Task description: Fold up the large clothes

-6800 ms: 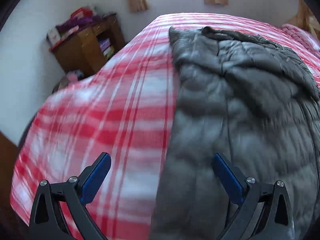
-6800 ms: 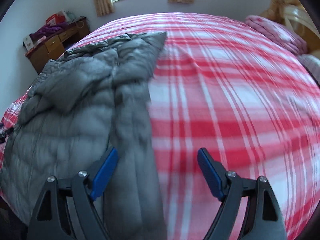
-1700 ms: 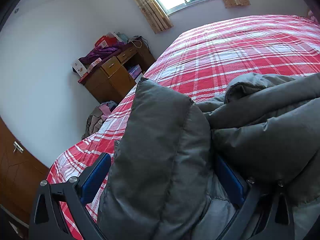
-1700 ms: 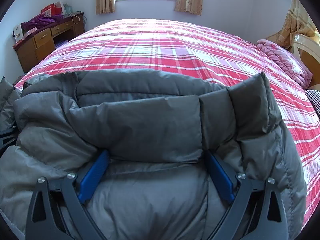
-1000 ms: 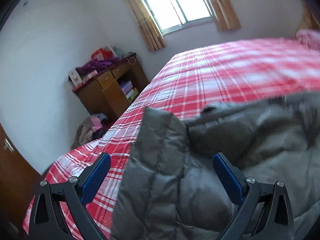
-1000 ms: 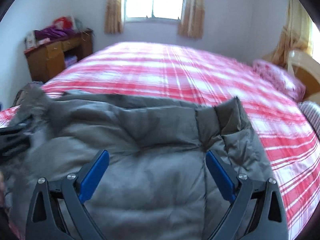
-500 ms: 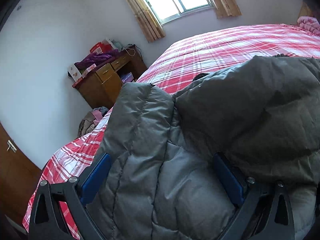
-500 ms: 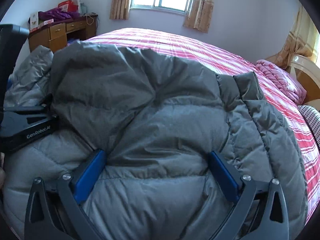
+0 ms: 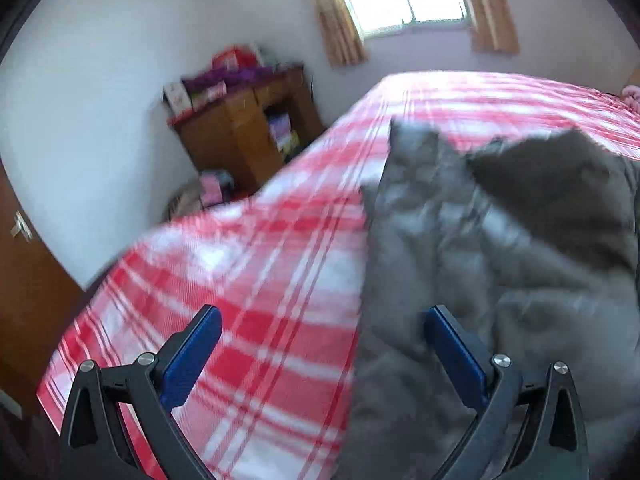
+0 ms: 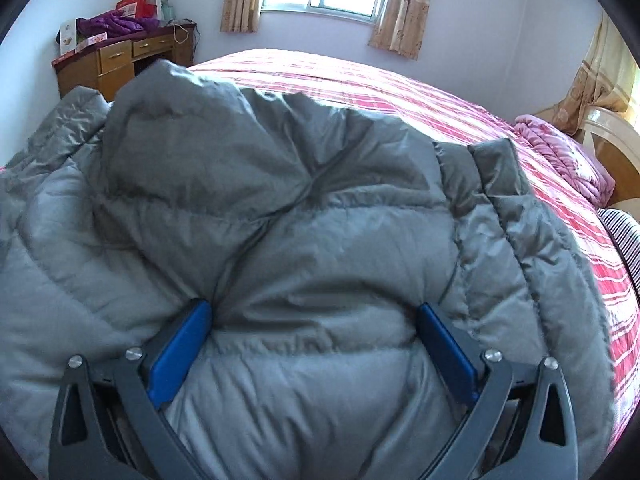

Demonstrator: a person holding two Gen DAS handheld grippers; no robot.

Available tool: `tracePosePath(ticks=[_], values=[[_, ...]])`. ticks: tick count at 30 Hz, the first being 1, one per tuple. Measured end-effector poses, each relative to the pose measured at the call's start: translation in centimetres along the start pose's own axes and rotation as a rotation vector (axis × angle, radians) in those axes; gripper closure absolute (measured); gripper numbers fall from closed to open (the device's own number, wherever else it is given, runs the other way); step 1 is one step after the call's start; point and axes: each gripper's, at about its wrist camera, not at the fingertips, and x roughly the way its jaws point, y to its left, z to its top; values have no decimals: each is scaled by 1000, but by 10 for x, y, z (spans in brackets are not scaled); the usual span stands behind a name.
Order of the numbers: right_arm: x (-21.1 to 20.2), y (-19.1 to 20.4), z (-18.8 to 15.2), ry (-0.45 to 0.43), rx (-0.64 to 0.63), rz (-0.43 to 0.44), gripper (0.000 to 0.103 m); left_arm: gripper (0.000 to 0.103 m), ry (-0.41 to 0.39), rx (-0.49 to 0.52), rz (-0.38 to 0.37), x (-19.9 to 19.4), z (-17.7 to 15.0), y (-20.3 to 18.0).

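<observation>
Right wrist view: the grey puffer jacket (image 10: 304, 216) lies bunched on the red plaid bed (image 10: 500, 120), and the right gripper (image 10: 314, 340) has its jaws spread wide, pressed into the padding without clamping it. Left wrist view, blurred: the left gripper (image 9: 320, 354) is also wide apart, empty, over the jacket's left edge and the bedspread. A wooden desk (image 9: 244, 136) stands by the wall.

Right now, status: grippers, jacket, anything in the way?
Left gripper open, beside jacket edge. Right gripper open, jacket bulging between its fingers. Jacket bunched on bed. Nothing in the way.
</observation>
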Motion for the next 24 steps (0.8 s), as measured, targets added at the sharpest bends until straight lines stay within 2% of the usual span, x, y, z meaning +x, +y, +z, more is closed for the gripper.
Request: tracePosePath(ticks=[2,5,9,12,15,17,19,20,24], values=[[-27,-5,-9,-39,18,4,0,1,16,-32,-13,2,-8,7],[-60,-2,-33,-108,-18,-13,0,1,48,-84,-77,7,-17,7],[-50,1,-57,-82,-26,-18,0,1,60,-83,-121,14,-21,-3],[-44,1,-56,-67,-35,-23,0,1,62,-104,-170,21,-22,-1],[-40,5,-58,-62,-54,-32,0,16,86,-143,-267,29,-24,0],[-42,3,-60,-67,-50,-30,0,32,101,-164,-331,32,-25,-3],[-41,1,-59,-68,-51,-31,0,39,87,-148,-348,29,-24,-10],[-40,1,-60,-70,-51,-32,0,47,80,-134,-359,26,-24,-16],[-41,4,-60,-77,-53,-38,0,62,67,-88,-383,22,-21,-29]])
